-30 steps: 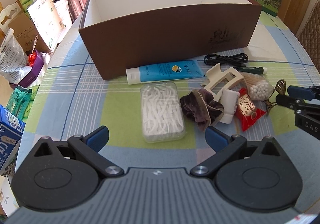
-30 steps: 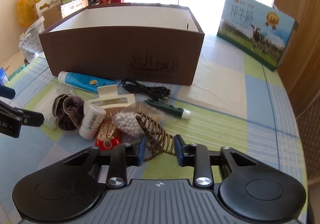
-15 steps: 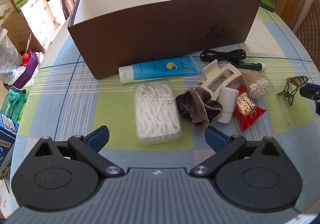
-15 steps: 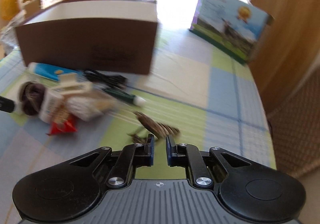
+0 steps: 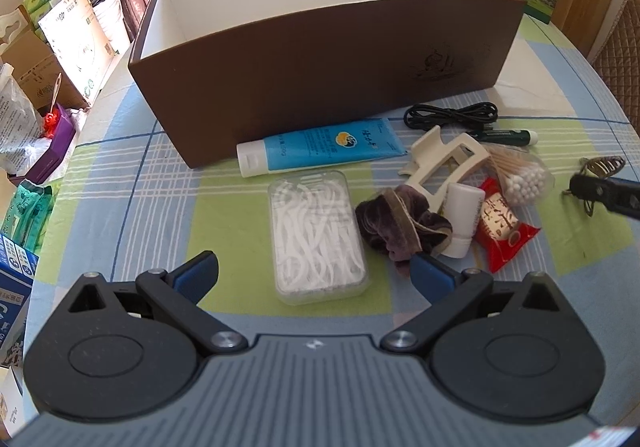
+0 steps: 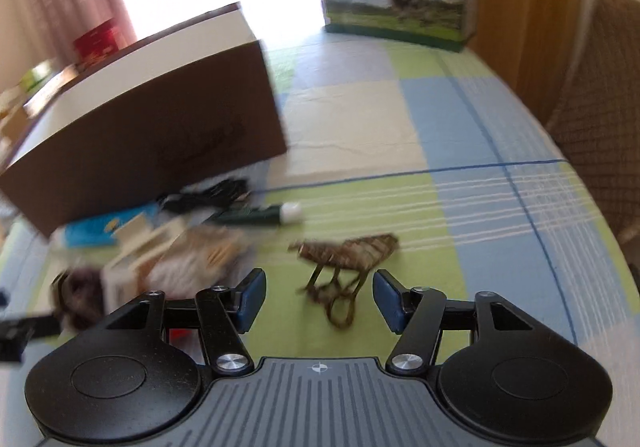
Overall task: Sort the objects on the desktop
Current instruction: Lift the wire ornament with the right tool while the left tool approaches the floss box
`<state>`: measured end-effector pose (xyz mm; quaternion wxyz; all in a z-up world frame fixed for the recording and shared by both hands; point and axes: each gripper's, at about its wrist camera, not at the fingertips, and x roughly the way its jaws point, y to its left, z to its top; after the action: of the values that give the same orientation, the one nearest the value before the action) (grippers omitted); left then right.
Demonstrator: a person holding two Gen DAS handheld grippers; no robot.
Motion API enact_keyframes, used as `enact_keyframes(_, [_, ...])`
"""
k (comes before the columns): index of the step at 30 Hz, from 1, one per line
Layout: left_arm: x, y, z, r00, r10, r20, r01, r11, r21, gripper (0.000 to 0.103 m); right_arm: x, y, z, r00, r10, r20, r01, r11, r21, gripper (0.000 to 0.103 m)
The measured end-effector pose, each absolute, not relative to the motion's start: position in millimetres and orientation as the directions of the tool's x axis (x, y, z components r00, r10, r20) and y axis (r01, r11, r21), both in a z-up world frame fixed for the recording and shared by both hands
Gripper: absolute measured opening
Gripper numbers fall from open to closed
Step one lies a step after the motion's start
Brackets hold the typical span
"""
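Right gripper [image 6: 319,299]: jaws opening, blue pads clear of bronze hair claw [image 6: 348,253]; clip lies on green check of tablecloth [image 6: 460,127], handle loops between pads, untouched

Left gripper [image 5: 314,273]: jaws wide apart, holding nothing, above floss-pick case [image 5: 316,235]

Brown box [image 5: 320,59]: open top, white inside, stands behind clutter

Bronze hair claw: metal, woven wire look, right of cotton swabs [image 5: 524,179], apart from pile, well short of box
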<state>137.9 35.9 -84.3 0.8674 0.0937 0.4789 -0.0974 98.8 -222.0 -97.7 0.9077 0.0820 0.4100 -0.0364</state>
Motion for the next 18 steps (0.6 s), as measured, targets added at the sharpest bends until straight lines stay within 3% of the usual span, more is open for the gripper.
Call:
enact_keyframes(2, [139, 36, -84, 0.525, -0.082, -0.847, 0.262, 0.963, 0.069, 0.101, 103, -222, -101, 0.658, -0.044, -0.752, 0.153, 0.985, 0.076, 0.056])
enact_keyframes(4, [140, 35, -84, 0.525, -0.084, -0.847, 0.263, 0.962, 0.068, 0.101, 104, -226, -104, 0.650, -0.048, -0.759, 0.145, 0.987, 0.062, 0.039])
enact_keyframes(7, [141, 35, -86, 0.519, -0.085, -0.850, 0.263, 0.963, 0.064, 0.101, 100, -232, -105, 0.642, -0.024, -0.766, 0.109, 0.992, 0.060, 0.021])
enact_keyframes(15, [141, 35, -88, 0.511, -0.089, -0.855, 0.268, 0.962, 0.060, 0.101, 89, -265, -104, 0.611, 0.063, -0.789, 0.024, 0.995, 0.097, 0.023])
enact_keyframes(16, [142, 36, -89, 0.510, -0.088, -0.856, 0.267, 0.962, 0.060, 0.101, 89, -268, -104, 0.610, 0.069, -0.790, 0.027, 0.994, 0.107, 0.036])
enact_keyframes(18, [142, 36, -89, 0.508, -0.088, -0.857, 0.267, 0.962, 0.059, 0.101, 89, -269, -104, 0.620, 0.046, -0.783, 0.039, 0.995, 0.090, 0.052])
